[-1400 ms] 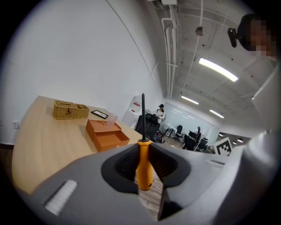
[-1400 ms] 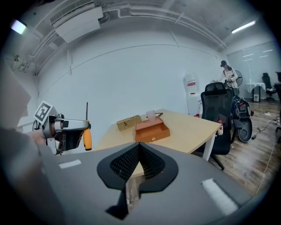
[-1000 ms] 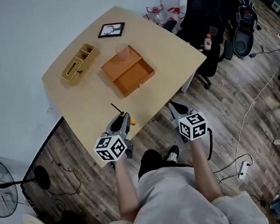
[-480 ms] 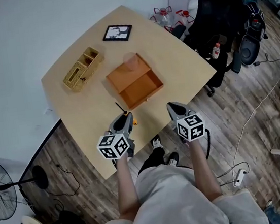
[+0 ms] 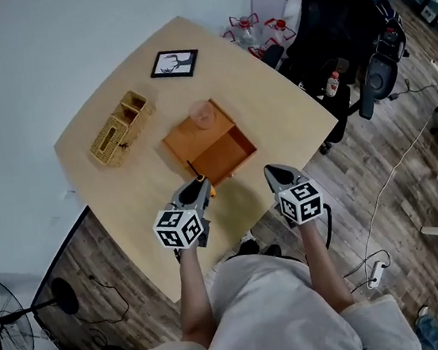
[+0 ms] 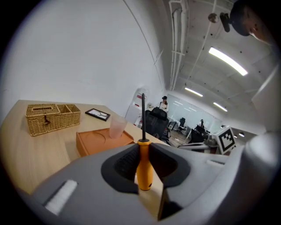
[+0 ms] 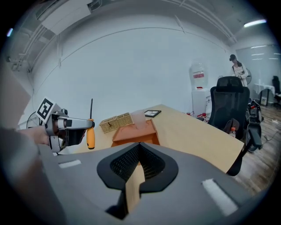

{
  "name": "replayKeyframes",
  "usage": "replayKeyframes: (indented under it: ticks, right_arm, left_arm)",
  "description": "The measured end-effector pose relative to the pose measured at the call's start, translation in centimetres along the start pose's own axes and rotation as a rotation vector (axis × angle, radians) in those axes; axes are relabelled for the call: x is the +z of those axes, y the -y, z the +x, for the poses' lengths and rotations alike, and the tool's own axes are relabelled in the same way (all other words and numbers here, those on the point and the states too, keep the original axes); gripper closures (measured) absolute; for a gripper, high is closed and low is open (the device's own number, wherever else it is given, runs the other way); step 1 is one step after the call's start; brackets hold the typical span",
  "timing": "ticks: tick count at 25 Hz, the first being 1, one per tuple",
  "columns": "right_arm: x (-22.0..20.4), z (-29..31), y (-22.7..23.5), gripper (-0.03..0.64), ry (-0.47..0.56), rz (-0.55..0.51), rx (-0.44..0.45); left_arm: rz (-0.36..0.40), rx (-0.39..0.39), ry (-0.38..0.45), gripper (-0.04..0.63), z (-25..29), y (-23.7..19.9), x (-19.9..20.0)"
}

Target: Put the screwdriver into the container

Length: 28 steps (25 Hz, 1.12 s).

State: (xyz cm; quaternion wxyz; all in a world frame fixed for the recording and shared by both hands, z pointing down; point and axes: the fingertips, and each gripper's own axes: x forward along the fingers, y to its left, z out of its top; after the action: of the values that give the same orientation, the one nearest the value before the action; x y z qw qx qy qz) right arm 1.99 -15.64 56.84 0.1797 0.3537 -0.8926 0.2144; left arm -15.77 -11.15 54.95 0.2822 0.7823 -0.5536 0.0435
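An orange-handled screwdriver (image 6: 144,166) with a thin black shaft stands upright between the jaws of my left gripper (image 6: 143,148), which is shut on the handle. In the head view the left gripper (image 5: 197,187) hovers over the table's near side, the screwdriver (image 5: 201,182) just short of the orange wooden tray (image 5: 228,151). That tray (image 6: 99,141) carries a clear plastic cup (image 6: 117,126). My right gripper (image 5: 276,174) hangs to the right at the table's edge; its jaws (image 7: 139,147) are shut on nothing. From the right gripper view the screwdriver (image 7: 90,135) shows at left.
A wicker basket (image 5: 119,129) with compartments sits at the table's left, and a framed picture (image 5: 173,63) lies at the far corner. Black office chairs (image 5: 334,19) and water bottles stand past the right edge. A floor fan (image 5: 5,342) is at lower left.
Both grippers have come forward over the table's near edge toward the orange tray. The screwdriver stays held upright in the left gripper.
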Motion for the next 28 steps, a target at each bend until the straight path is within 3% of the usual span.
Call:
replayKeyframes:
  ticks: [4,10,18,24,28]
  right_arm:
    - [0.3,1.3,-0.7,0.616,-0.006,-0.021,0.009]
    - [0.0,1.9,-1.2,0.615,-0.019,-0.021,-0.022]
    - [-1.8,2.6,-1.9,0.615,-0.051,0.008,-0.011]
    - [-1.7,3.5,-2.8,0.616,-0.086,-0.055,0.007]
    - [-1.8,3.7,-2.9,0.616,-0.102,-0.100,0.015]
  left_arm:
    - [0.026,-0.076,-0.039,0.468,1.3,-0.9,-0.1]
    - [0.150,-0.170,-0.154,0.468,3.5,-1.6,-1.7]
    - [0.295,-0.191,-0.229,0.468,5.8,-4.0,-1.4]
    - [0.225,-0.183,-0.259,0.468,8.3,-6.4,-2.6]
    - [0.244,-0.186,-0.288,0.468,9.6,-6.4,-3.5]
